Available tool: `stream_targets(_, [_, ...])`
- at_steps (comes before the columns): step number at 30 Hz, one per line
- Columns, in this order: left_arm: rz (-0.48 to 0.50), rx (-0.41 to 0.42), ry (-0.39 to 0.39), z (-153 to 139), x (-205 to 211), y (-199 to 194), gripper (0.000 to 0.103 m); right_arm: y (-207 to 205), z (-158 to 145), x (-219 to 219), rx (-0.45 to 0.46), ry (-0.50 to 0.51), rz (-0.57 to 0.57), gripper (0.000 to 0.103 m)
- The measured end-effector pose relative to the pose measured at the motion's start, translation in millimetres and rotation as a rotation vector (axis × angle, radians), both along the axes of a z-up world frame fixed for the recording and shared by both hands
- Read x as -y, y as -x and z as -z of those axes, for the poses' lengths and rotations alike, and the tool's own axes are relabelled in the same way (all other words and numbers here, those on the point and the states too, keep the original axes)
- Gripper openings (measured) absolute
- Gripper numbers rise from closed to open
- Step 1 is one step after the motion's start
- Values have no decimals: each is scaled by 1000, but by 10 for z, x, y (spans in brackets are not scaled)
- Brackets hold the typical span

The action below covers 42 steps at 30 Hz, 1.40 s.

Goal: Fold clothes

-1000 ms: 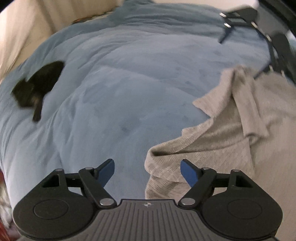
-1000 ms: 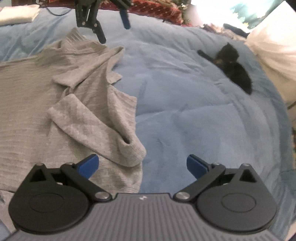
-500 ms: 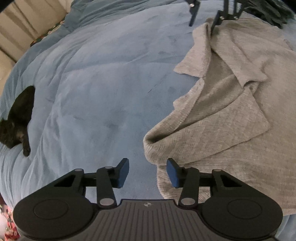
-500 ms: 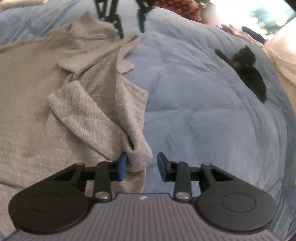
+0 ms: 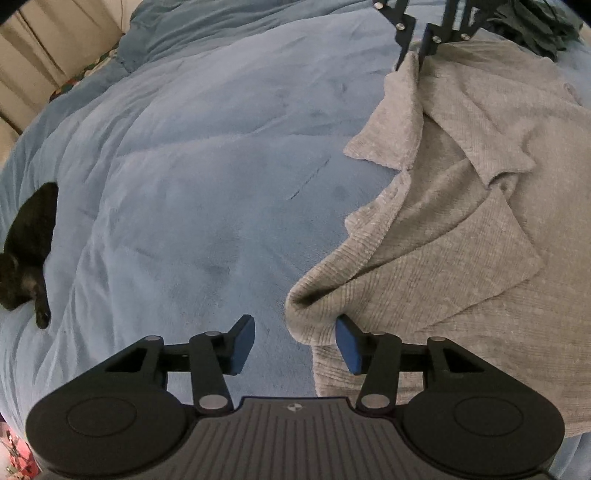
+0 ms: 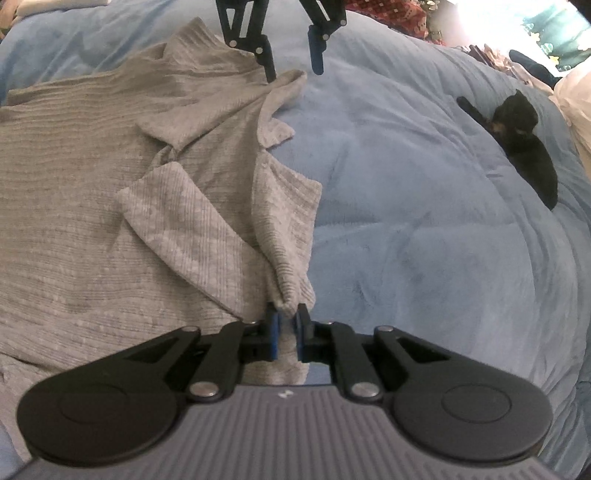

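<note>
A grey ribbed knit garment [image 5: 461, 229] lies rumpled on a blue blanket [image 5: 184, 177], with folded flaps along its edge. My left gripper [image 5: 295, 343] hovers low over the near corner. Its jaws are opening, and the garment's rolled edge [image 5: 306, 314] lies between the fingers without either pad pressing on it. My right gripper [image 6: 286, 328] is closing, its blue pads pinching a fold of the grey garment [image 6: 291, 295]. In the left wrist view the right gripper [image 5: 413, 55] stands at the garment's far corner. In the right wrist view the left gripper [image 6: 291, 62] hangs over the opposite corner.
A black cat [image 5: 29, 251] lies on the blanket [image 6: 424, 192] well away from the garment, also the black cat [image 6: 524, 147] at right. Dark green clothing [image 5: 535, 26] is heaped beyond the garment. Beige curtains [image 5: 37, 55] border the bed.
My right jaws went from wide open to pinched on the garment's edge fold. My left gripper rolled and sank toward the near corner, its jaws narrowing, then widening slightly.
</note>
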State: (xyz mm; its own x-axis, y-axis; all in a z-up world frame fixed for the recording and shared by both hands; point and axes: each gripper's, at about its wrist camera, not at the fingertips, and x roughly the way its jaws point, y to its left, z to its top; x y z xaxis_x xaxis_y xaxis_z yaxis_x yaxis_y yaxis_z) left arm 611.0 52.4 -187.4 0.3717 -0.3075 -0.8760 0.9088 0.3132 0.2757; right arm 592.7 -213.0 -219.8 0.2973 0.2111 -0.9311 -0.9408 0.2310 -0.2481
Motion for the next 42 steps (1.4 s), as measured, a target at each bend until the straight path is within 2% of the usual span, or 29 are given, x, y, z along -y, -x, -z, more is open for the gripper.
stream_targets(8, [47,-9,-30,-23,28,19,49,-2,-74,69,-9,3,9,10])
stream_targets(12, [51,-69,-33,5,101,-28,47,-67,-64,76,-12,3,12,10])
stream_targets(13, [48,-89,-35,17,121,-48,37,-72,-71,86,-12,3,19,10])
stream_targets(14, [44,-104,-42,31,138,-65,14,-69,-80,95,-11,4,23,10])
stream_targets(15, [39,-104,-52,40,149,-65,6,-64,-89,105,-11,5,27,10])
stream_targets(17, [43,-75,-53,3,149,-7,7,-19,-121,114,-5,9,24,10])
stream_targets(21, [22,17,-19,-260,102,304,6,166,-292,98,4,-14,62,9])
stream_targets(24, [-5,76,22,-536,29,705,6,377,-488,91,-5,-52,115,9])
stream_targets(28, [-46,102,51,-839,-32,1303,6,890,-768,-24,-62,-97,172,9])
stream_targets(31, [-37,52,52,-1011,7,1821,6,1359,-870,-283,-124,-105,185,9])
stream_targets(34, [-41,-48,60,-1117,52,2322,6,1807,-973,-396,-209,-109,192,9])
stream_targets(37, [-11,-141,55,-1204,117,2841,6,2256,-1084,-468,-321,-128,224,9])
stream_targets(42, [3,-298,59,-1372,166,3402,6,2839,-1259,-568,-511,-159,249,9])
